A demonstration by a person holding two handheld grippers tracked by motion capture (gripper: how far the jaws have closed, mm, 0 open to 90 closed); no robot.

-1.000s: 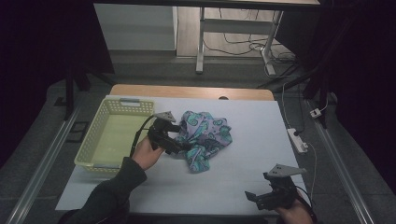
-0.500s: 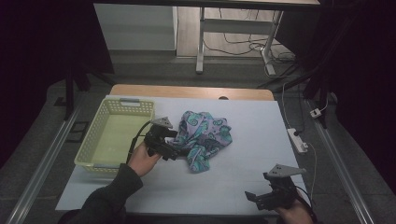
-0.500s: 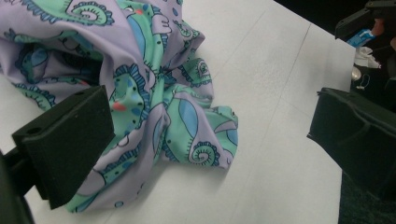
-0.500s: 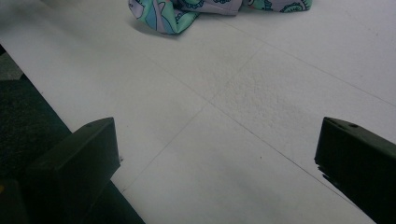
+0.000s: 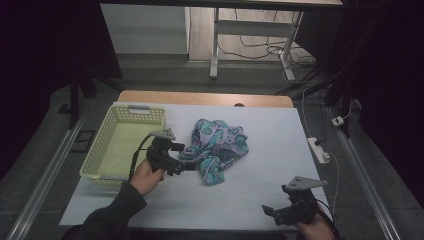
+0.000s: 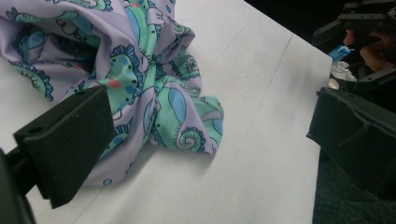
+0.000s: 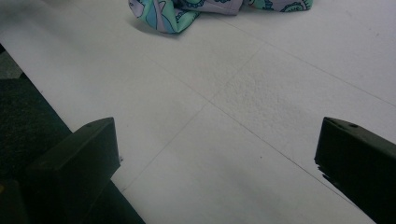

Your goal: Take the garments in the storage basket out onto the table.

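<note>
My left gripper (image 5: 186, 164) sits with jaws spread wide beside the crumpled paisley cloth (image 5: 216, 146) mid-surface, next to the yellow basket (image 5: 119, 145), ready to pinch its near edge. My right gripper (image 5: 274, 214) waits open by the surface's near edge, out of the way.

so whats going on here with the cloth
A person works at a white table with a gripper in each hand. The left gripper sits at the near-left edge of a crumpled patterned cloth, its fingers spread wide with the fabric between them, not yet closed on it. A pale yellow basket stands just left of the cloth. The right gripper waits open at the near right corner, apart from the cloth.
</note>
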